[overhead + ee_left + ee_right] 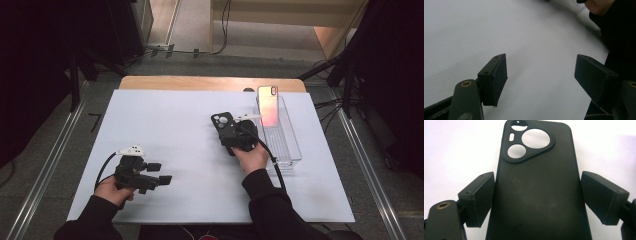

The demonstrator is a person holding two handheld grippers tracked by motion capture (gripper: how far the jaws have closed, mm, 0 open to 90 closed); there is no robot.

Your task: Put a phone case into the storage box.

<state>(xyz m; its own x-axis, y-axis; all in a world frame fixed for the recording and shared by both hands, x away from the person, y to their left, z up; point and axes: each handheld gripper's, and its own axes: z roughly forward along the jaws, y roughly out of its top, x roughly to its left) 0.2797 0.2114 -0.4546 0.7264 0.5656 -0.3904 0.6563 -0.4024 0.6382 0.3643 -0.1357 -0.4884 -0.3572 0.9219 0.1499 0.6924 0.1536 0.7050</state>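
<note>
Right gripper (536,202) clamped on our black phone case (536,187), flat on table (165,130). Left gripper (541,75) jaws apart, idle. Phone (268,106) waits in clear tray (292,150); fitting left, we judge.

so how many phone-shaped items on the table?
2: a black soft phone case with camera cutouts lies mid-table between the right tongs; a pink glossy phone leans in the clear plastic tray at right.

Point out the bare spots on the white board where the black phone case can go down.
Free: the wide stretch between the left gripper and the black phone case, plus the far-left corner. Crowded: the right side, around the right gripper and the clear tray.
</note>
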